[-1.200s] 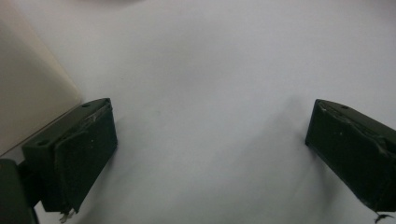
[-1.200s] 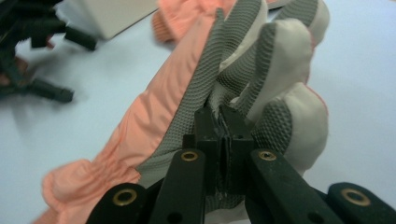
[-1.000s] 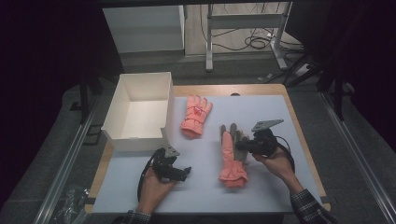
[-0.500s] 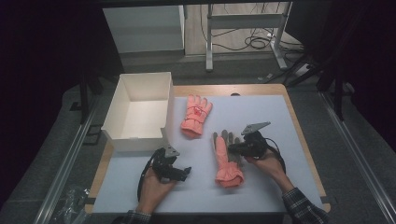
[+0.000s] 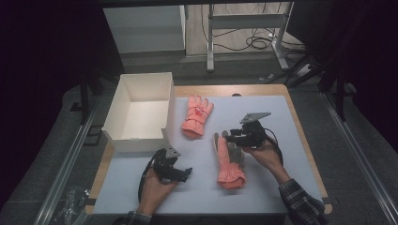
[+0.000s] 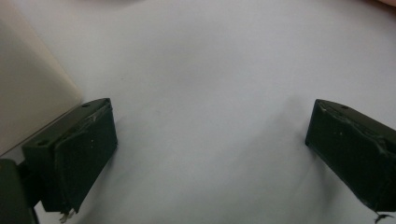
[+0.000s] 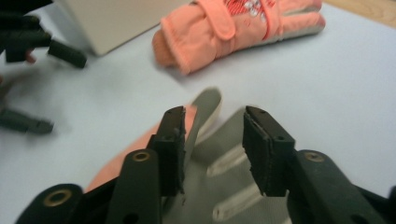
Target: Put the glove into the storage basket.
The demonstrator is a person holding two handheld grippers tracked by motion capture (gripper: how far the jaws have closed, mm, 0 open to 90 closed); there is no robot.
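Observation:
Two orange gloves lie on the white mat. One glove [image 5: 197, 115] [image 7: 233, 28] rests back-up near the box. The other glove [image 5: 228, 161] [image 7: 219, 163] lies grey palm up nearer the person. My right gripper [image 5: 228, 137] [image 7: 212, 135] hovers over this glove's grey fingers. Its jaws have just been opening and stand apart, with a grey finger showing between them but not pinched. My left gripper [image 5: 187, 174] [image 6: 210, 135] rests low over bare mat at the front left. It is wide open with nothing between its fingers.
An empty white box [image 5: 141, 112] [image 6: 28, 93] [image 7: 102, 18] stands at the left of the table, just beyond the left gripper. The mat [image 5: 263, 187] has bare room at the front and at the right. The wooden table edge [image 5: 300, 126] runs along the right.
The right gripper has slid left with the near glove, then opened its jaws and let go of it. The left hand has stayed put.

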